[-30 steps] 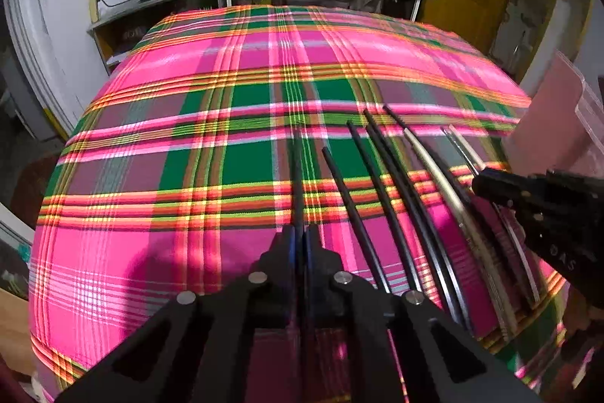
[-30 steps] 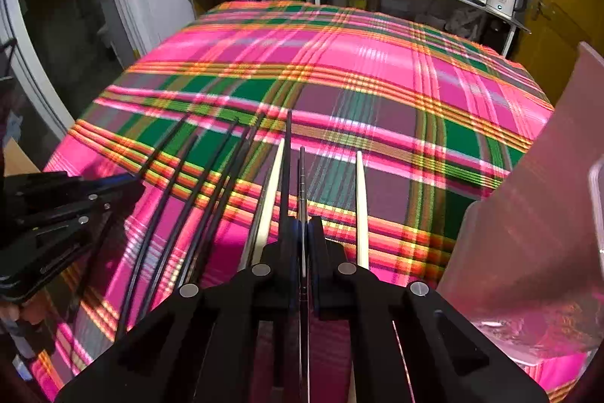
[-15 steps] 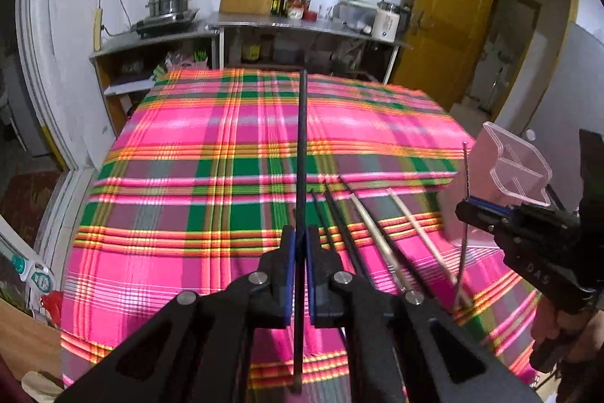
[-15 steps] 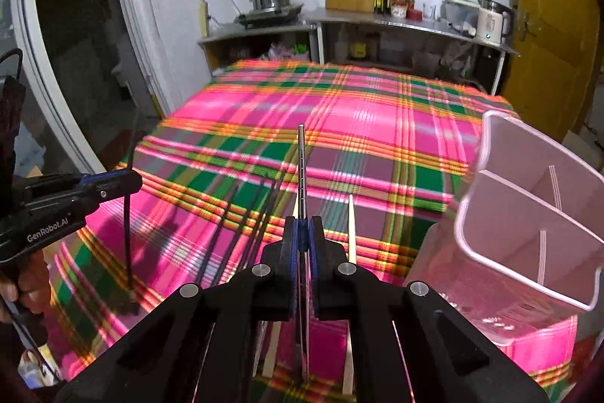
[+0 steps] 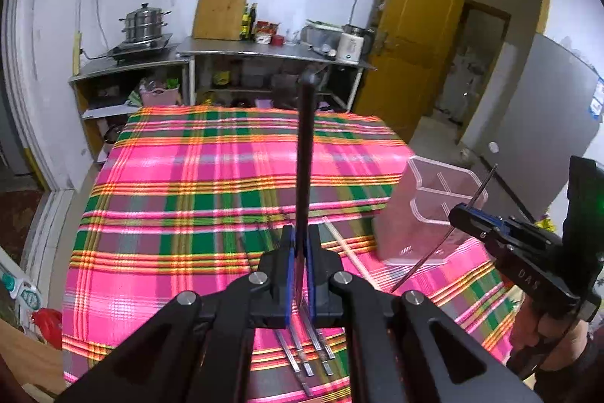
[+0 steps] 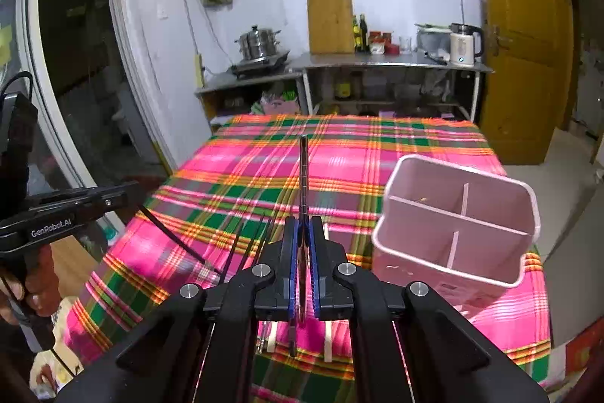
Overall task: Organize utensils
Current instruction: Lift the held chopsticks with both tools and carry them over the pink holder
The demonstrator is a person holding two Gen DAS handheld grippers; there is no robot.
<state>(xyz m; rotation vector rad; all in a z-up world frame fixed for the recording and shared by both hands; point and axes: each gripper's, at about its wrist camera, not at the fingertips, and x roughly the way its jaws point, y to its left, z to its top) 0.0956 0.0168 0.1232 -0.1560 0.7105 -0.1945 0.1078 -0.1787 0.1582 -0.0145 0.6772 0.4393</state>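
Observation:
My left gripper (image 5: 300, 233) is shut on a black chopstick (image 5: 305, 146) that points up and away over the plaid table (image 5: 170, 214). My right gripper (image 6: 302, 225) is shut on a thin metal chopstick (image 6: 303, 172), also raised off the cloth. The left wrist view shows the right gripper (image 5: 458, 212) beside the pink divided holder (image 5: 434, 210), its metal chopstick (image 5: 485, 184) slanting. In the right wrist view the left gripper (image 6: 126, 193) hangs at the left with its black chopstick (image 6: 170, 233). Several more chopsticks (image 5: 305, 354) (image 6: 241, 240) lie on the cloth. The holder (image 6: 456, 233) stands upright at the right.
A counter (image 6: 377, 63) behind the table carries a steamer pot (image 6: 258, 42), a cutting board (image 6: 330, 23), bottles and a kettle (image 6: 462, 44). A yellow door (image 5: 411, 36) stands open at the back right. A person's hand (image 6: 22, 293) grips the left tool.
Both grippers have risen well above the table, each lifting its chopstick off the cloth. The holder has come fully into view.

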